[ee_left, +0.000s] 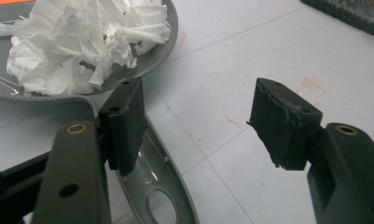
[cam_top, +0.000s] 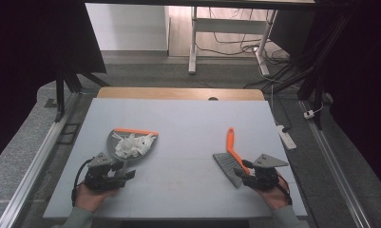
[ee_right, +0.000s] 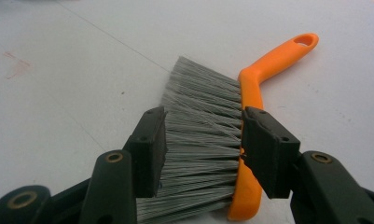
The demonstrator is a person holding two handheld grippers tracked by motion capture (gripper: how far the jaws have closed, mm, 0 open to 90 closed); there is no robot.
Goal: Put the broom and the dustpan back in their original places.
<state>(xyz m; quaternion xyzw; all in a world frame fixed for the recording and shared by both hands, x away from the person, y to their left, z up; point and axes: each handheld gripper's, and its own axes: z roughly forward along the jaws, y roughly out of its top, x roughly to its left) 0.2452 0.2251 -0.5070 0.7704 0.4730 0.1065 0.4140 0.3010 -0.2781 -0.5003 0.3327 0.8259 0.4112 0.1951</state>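
A grey dustpan with an orange lip lies left of centre on the table, holding a heap of white paper shreds. My left gripper is at its handle. In the left gripper view this gripper stands open. Its left pad hangs over the dustpan handle, with bare table between the jaws and the shreds ahead. A brush with grey bristles and an orange handle lies flat on the right. My right gripper straddles the brush head, one pad at the bristle tips, one at the orange back; the bristles are unbent.
The pale grey table has a wooden strip along its far edge. A white power strip lies on the floor to the right. Desk legs and cables stand beyond. The brush bristles show far off in the left gripper view.
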